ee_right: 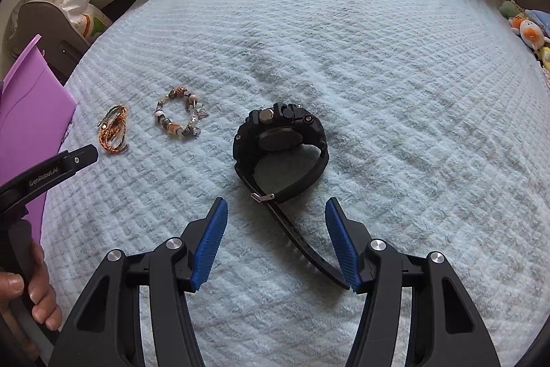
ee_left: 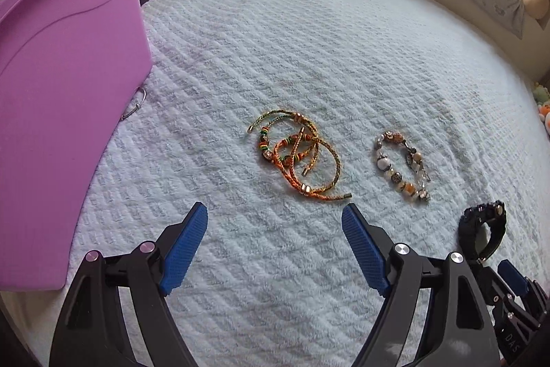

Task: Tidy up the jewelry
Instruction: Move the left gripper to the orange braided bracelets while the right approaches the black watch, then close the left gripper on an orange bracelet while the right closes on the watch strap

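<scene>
A tangle of orange and gold cord bracelets [ee_left: 297, 155] [ee_right: 113, 129] lies on the pale blue towel [ee_left: 275, 50], just beyond my open left gripper [ee_left: 275, 212], whose blue pads hold nothing. To their right is a beaded charm bracelet [ee_left: 402, 165] [ee_right: 180, 119]. A black wristwatch [ee_right: 280, 150] [ee_left: 483, 231] rests on its side ahead of my open right gripper [ee_right: 276, 208]. Its loose strap end [ee_right: 309, 246] runs back between the fingers, close to the right pad, and I cannot tell whether they touch.
A purple plastic bin [ee_left: 68, 92] [ee_right: 31, 112] stands at the left edge of the towel, with a thin metal ring [ee_left: 135, 105] at its foot. Plush toys [ee_right: 529, 33] lie at the far right. A hand [ee_right: 31, 298] holds the left gripper's handle.
</scene>
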